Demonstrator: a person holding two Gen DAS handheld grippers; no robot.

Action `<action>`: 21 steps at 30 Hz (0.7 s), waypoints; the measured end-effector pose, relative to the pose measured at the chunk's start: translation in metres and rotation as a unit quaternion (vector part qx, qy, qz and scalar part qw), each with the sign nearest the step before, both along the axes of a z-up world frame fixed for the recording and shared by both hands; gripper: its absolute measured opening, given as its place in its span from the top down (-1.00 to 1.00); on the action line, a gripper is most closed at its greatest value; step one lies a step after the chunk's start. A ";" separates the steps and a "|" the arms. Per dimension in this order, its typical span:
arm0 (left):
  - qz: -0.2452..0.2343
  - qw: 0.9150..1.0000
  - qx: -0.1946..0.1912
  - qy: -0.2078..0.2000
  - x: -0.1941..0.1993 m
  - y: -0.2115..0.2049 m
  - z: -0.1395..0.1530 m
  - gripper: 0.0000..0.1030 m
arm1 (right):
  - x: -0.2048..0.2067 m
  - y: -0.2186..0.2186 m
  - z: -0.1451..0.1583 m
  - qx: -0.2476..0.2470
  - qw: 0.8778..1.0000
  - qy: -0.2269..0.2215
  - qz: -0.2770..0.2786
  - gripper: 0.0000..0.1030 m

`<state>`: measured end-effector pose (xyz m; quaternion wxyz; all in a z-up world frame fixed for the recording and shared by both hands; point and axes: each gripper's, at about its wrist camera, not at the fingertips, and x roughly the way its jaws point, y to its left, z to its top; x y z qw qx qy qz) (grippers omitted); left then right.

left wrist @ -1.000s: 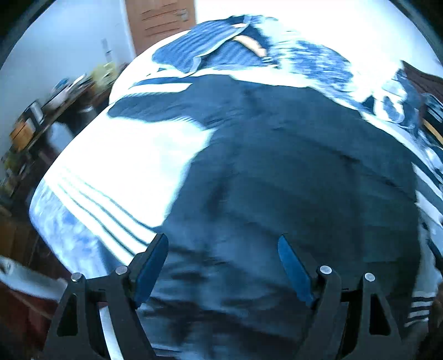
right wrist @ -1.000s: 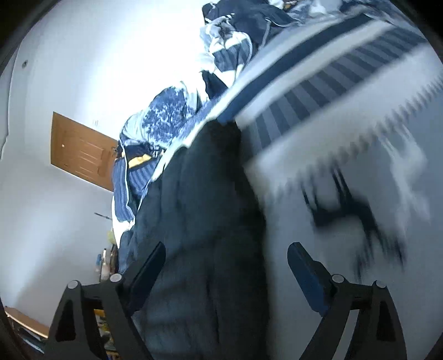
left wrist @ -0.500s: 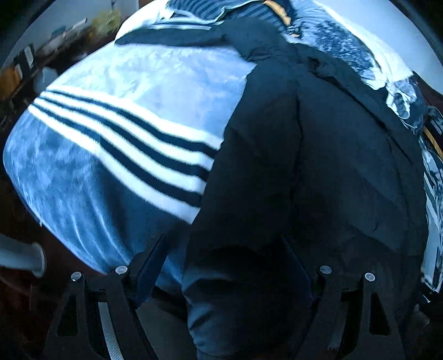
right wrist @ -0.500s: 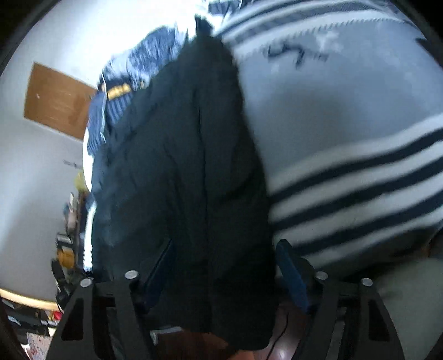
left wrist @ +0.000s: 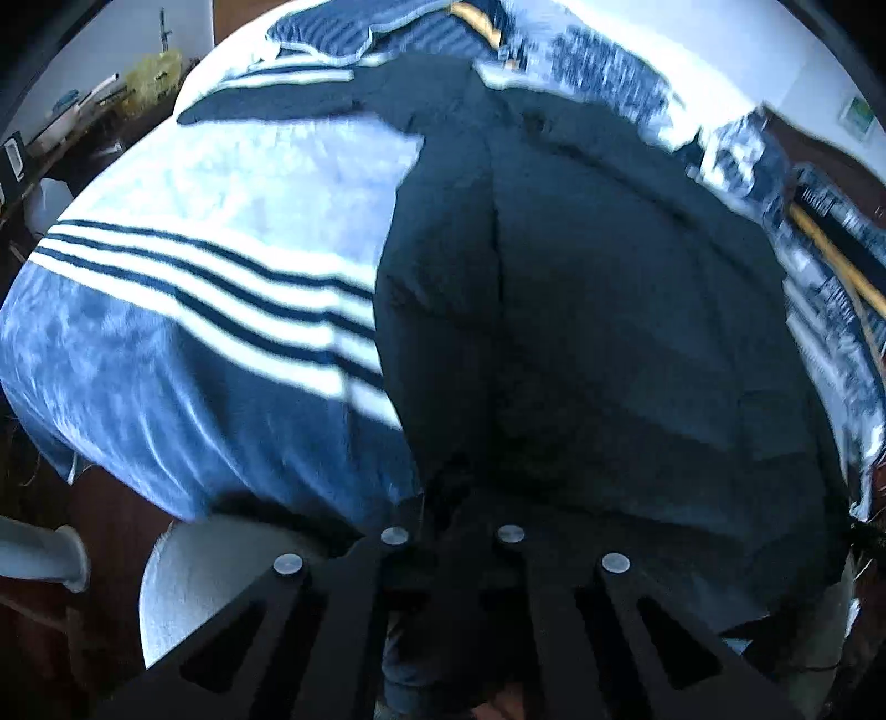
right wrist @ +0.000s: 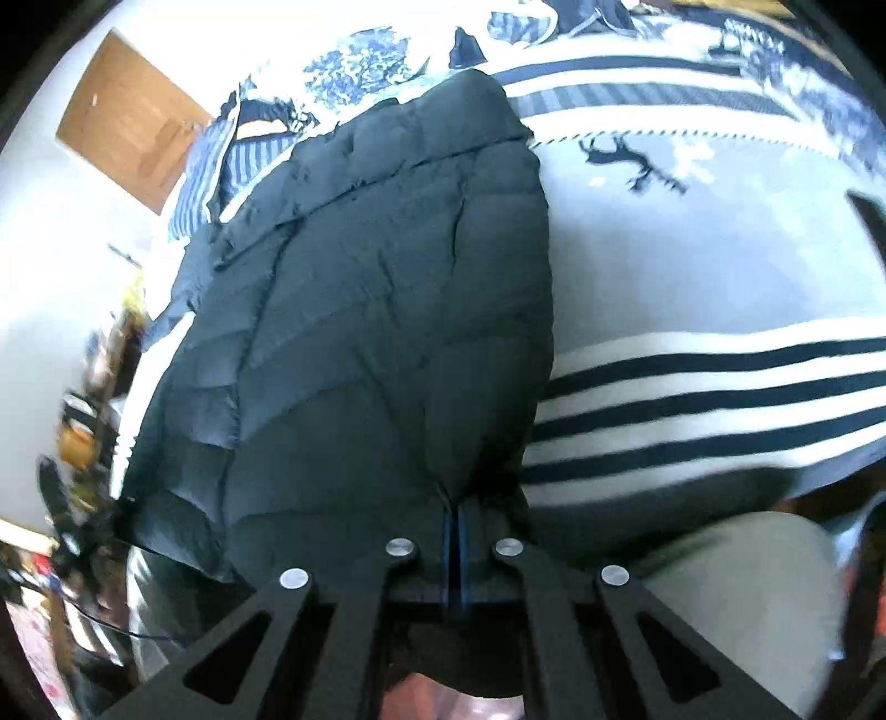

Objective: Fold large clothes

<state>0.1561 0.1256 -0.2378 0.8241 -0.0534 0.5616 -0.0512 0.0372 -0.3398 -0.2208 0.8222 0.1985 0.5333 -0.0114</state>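
A large black quilted jacket [left wrist: 598, 310] lies spread lengthways on a bed covered by a blue and white striped blanket [left wrist: 183, 266]. In the left wrist view my left gripper [left wrist: 451, 526] is shut on the jacket's near hem, its pads buried in dark fabric. In the right wrist view the same jacket [right wrist: 365, 332] runs away from me, and my right gripper [right wrist: 455, 526] is shut on its near edge, the blue pads pressed together on the cloth. One sleeve [left wrist: 288, 111] stretches out to the far left.
Other blue patterned clothes [left wrist: 387, 39] are heaped at the bed's far end. A wooden door [right wrist: 133, 122] stands beyond the bed and a cluttered desk [left wrist: 72, 122] to the left. The blanket [right wrist: 692, 399] hangs over the near bed edge, with a pale rounded object [left wrist: 194, 581] below.
Both grippers came down to the jacket's near hem and shut on it. Earlier their jaws stood wide open above the fabric.
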 end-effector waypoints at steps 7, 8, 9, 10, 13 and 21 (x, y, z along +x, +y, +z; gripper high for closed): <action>0.003 0.999 0.008 -0.043 -0.003 -0.002 0.020 0.66 | 0.024 0.005 -0.017 -0.011 0.999 0.025 -0.036 0.87; 0.012 0.998 0.012 -0.066 -0.006 0.002 0.032 0.52 | 0.021 0.006 -0.007 -0.014 0.999 0.009 -0.039 0.79; 0.023 0.996 0.019 -0.082 -0.009 0.006 0.044 0.05 | 0.019 0.006 0.006 -0.024 0.999 -0.007 -0.041 0.68; 0.040 0.994 0.023 -0.099 -0.010 0.011 0.056 -0.39 | 0.015 0.007 0.026 -0.046 0.998 -0.030 -0.043 0.29; 0.105 0.984 -0.010 -0.146 -0.014 0.032 0.090 -0.53 | 0.009 0.010 0.076 -0.077 0.990 -0.106 -0.052 -0.68; 0.201 0.957 -0.135 -0.160 0.010 0.075 0.120 -0.53 | 0.066 0.062 0.161 0.018 0.976 -0.213 0.042 -0.68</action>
